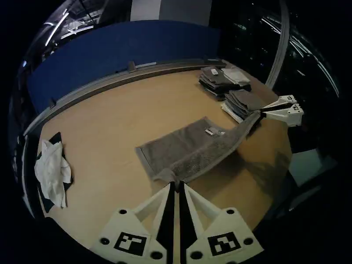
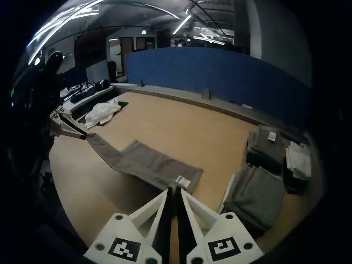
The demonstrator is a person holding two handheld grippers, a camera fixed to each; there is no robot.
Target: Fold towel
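towel (image 1: pixel 193 147) lies mid-frame on the surface (image 1: pixel 114 119), 1 corner clenched in the left gripper (image 1: pixel 176 183), another in the right gripper (image 2: pixel 175 189); uneven pulling could slip a corner free or skew the fold.

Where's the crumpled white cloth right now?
In the left gripper view, the white cloth sits far left on the table, on a dark mat, apart from the grey towel.

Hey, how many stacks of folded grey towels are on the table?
2. Near stack lies right of the right gripper, which pinches the spread towel; far stack sits just behind it, beside folded white cloths. None seems hidden.
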